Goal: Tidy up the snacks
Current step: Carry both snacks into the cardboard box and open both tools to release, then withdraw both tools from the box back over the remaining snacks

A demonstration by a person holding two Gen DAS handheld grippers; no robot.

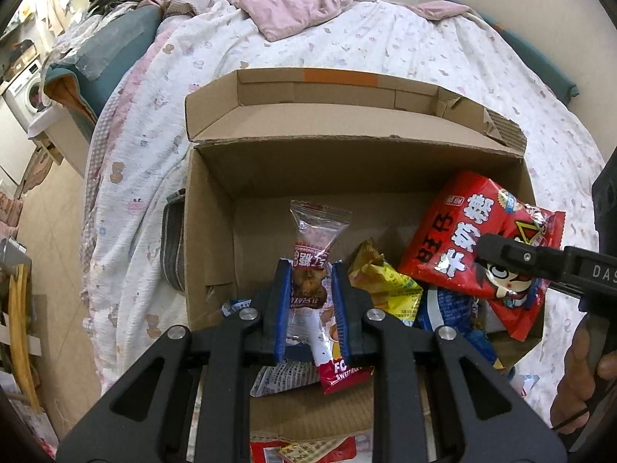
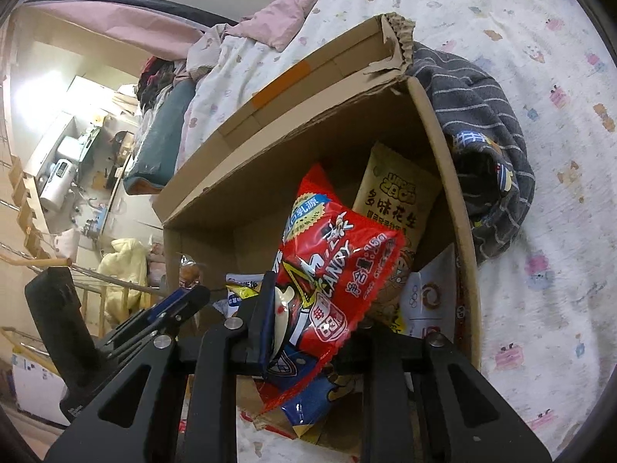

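An open cardboard box (image 1: 216, 208) lies on the bed with several snack packets inside. My left gripper (image 1: 310, 270) is shut on a small clear-wrapped snack (image 1: 314, 239) with a red label, held upright over the box's near left part. My right gripper (image 2: 308, 308) is shut on a big red candy bag (image 2: 347, 254), which tilts over the right side of the box (image 2: 443, 154). In the left wrist view one of the right gripper's fingers (image 1: 516, 252) lies across that red bag (image 1: 455, 231). The bag hides the right gripper's other finger.
A yellow packet (image 1: 385, 281) and a blue packet (image 1: 451, 316) lie in the box, and a beige peanut packet (image 2: 397, 193) leans in its far corner. A grey striped garment (image 2: 482, 115) lies against the box's right wall. Patterned bedding (image 1: 347, 38) surrounds the box.
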